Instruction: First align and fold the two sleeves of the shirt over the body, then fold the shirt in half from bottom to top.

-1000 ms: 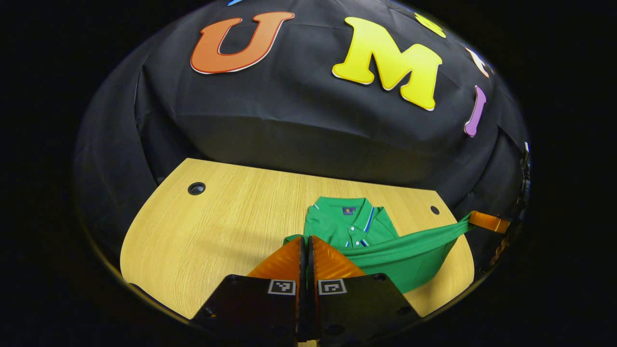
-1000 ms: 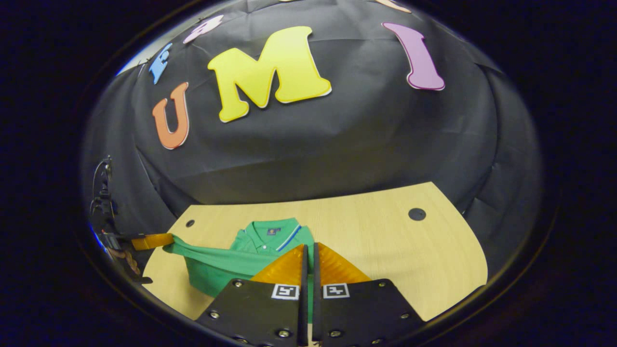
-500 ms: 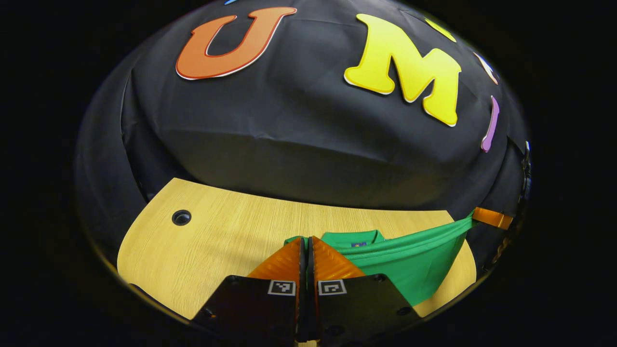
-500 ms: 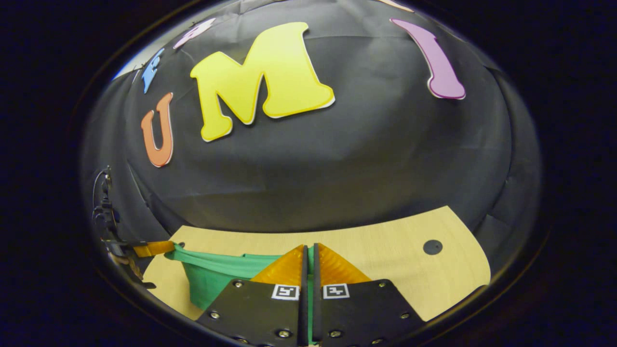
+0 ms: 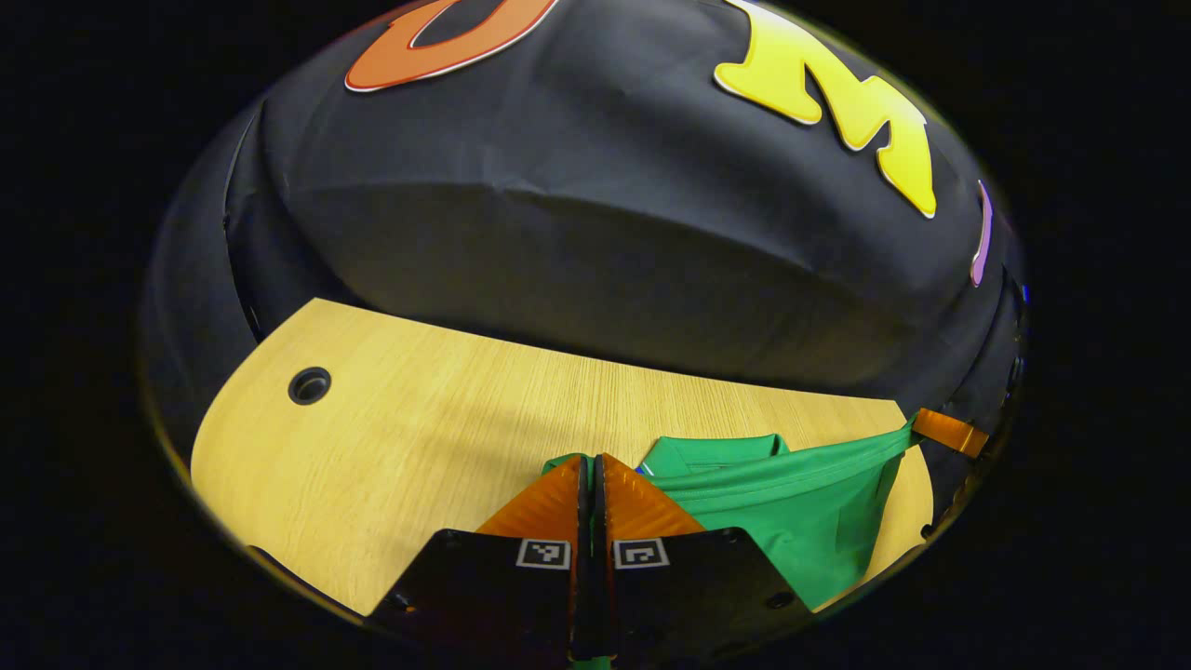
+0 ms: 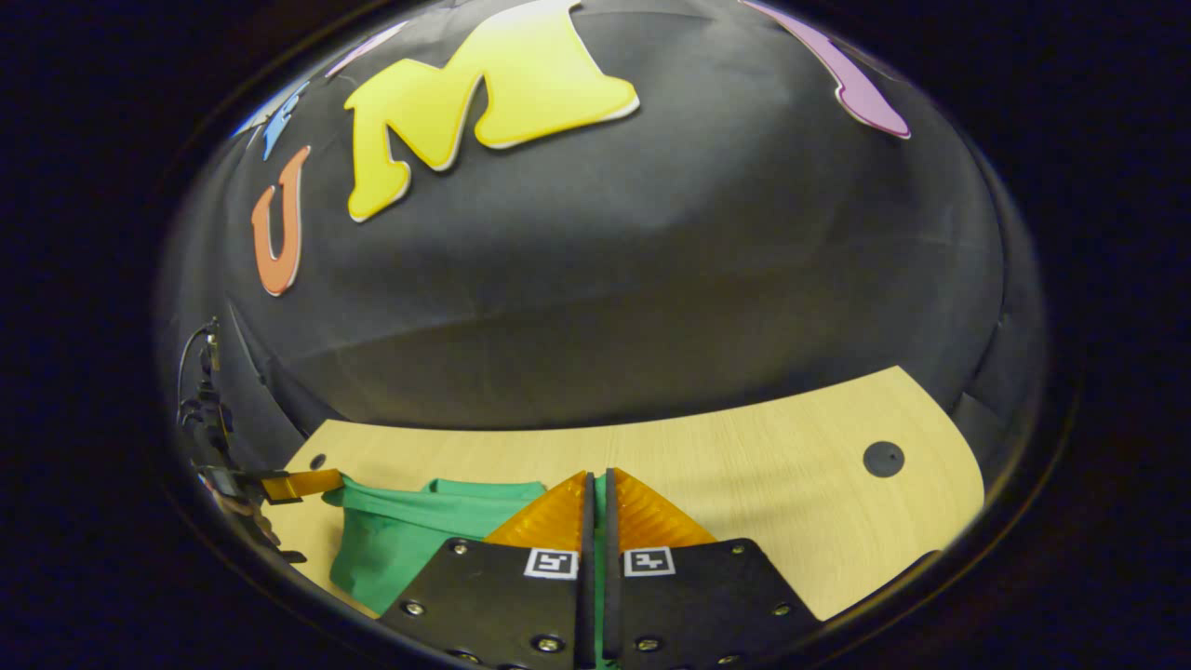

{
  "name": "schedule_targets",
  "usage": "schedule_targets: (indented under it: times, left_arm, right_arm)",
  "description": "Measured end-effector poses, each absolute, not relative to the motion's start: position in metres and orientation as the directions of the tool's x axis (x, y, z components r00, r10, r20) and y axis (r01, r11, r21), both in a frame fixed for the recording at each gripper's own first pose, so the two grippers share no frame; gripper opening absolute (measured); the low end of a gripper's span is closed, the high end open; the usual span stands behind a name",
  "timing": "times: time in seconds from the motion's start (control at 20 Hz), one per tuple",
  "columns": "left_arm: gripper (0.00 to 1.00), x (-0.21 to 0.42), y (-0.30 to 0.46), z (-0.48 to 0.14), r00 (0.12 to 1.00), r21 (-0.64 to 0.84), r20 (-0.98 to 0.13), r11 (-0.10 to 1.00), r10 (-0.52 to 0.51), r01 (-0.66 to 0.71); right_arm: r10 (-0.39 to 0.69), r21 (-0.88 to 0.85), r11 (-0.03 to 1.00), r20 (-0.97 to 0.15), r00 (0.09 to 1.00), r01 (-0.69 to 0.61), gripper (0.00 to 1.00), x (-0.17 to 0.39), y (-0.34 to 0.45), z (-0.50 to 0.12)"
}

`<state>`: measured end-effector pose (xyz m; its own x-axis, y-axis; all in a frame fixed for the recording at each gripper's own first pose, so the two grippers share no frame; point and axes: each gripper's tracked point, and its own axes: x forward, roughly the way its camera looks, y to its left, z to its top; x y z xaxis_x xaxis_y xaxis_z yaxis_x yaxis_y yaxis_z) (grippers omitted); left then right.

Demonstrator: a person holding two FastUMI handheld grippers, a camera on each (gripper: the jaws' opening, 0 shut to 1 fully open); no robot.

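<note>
Low in the left gripper view, the left gripper (image 5: 591,465) has its fingers pressed together on a corner of the green polo shirt (image 5: 791,507); a sliver of green shows at the tips. At the right edge of that frame the right gripper (image 5: 947,431) pinches the other hem corner, so the hem runs as a taut band between them, raised off the wooden table (image 5: 419,428). In the right gripper view the same band stretches from its own closed fingers at lower centre to the left gripper at lower left.

The shirt is light, soft knit that sags and drapes between holds. It needs gripping at both hem corners with even tension, or the fold edge will skew. I judge the bottom-to-top fold to be under way.

Compared with a second ago, the collar with its striped placket, then plainly open to view, is now nearly covered: just a strip of collar (image 5: 716,449) peeks above the band. Both cameras have tipped down and forward, with the table's far edge sitting higher in the left gripper view.
</note>
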<state>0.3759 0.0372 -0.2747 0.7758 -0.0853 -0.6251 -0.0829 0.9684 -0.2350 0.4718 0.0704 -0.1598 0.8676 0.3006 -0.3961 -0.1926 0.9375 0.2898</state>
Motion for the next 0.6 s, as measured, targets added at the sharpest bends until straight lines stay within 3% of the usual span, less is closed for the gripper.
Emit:
schedule_targets:
  times: [0.1,0.25,0.4,0.6]
  left_arm:
    - [0.07,0.378,0.033,-0.285,0.767,-0.225,-0.636,0.971,-0.087,-0.076]
    - [0.00,0.385,0.031,-0.290,0.778,-0.211,-0.622,0.976,-0.088,-0.058]
    - [0.95,0.388,0.041,-0.302,0.770,-0.144,-0.637,0.986,-0.029,-0.082]
    - [0.99,0.366,0.038,-0.306,0.742,-0.098,-0.669,0.994,-0.023,-0.058]
  right_arm:
    - [0.301,0.274,0.941,-0.416,0.858,-0.197,0.04,0.475,0.076,-0.174]
    - [0.276,0.235,0.955,-0.472,0.838,-0.182,0.04,0.483,0.078,-0.203]
    - [0.270,0.240,0.958,-0.569,0.777,-0.157,0.89,0.470,0.078,-0.238]
    - [0.248,0.200,0.967,-0.567,0.786,-0.161,0.93,0.456,0.076,-0.235]
